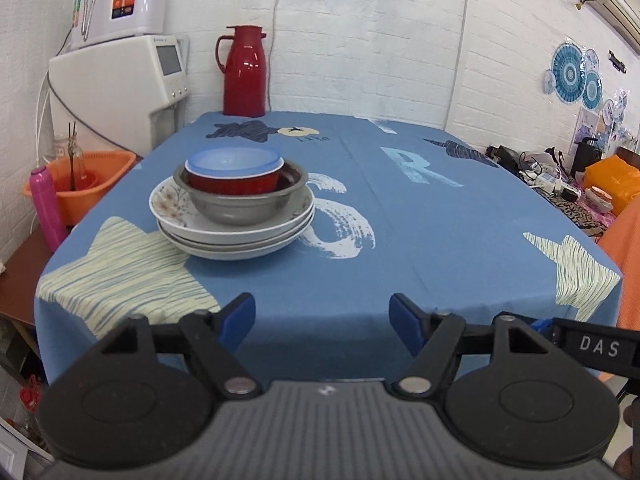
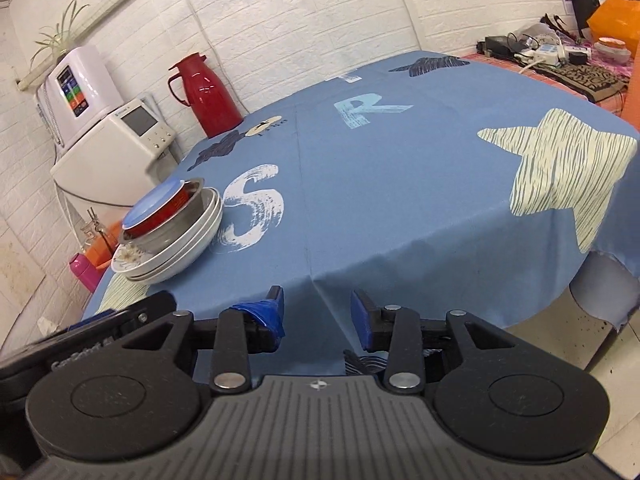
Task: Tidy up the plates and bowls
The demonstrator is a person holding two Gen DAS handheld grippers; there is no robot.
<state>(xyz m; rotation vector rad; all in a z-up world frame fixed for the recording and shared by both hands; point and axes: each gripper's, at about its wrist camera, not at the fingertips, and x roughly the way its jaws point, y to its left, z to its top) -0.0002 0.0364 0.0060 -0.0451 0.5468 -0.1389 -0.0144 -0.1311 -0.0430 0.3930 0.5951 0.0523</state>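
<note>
Dishes nested in one stack, left side of table

Blue bowl in red bowl, in steel bowl, on white plates. Left gripper and right gripper both spread, empty, at near edge of the tablecloth

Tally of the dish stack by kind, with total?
White plates: 3, nested at the bottom, top one floral
Steel bowl: 1
Red bowl: 1
Blue bowl: 1, on top
Total: 6
Both claws, left and right, are open and empty.
</note>
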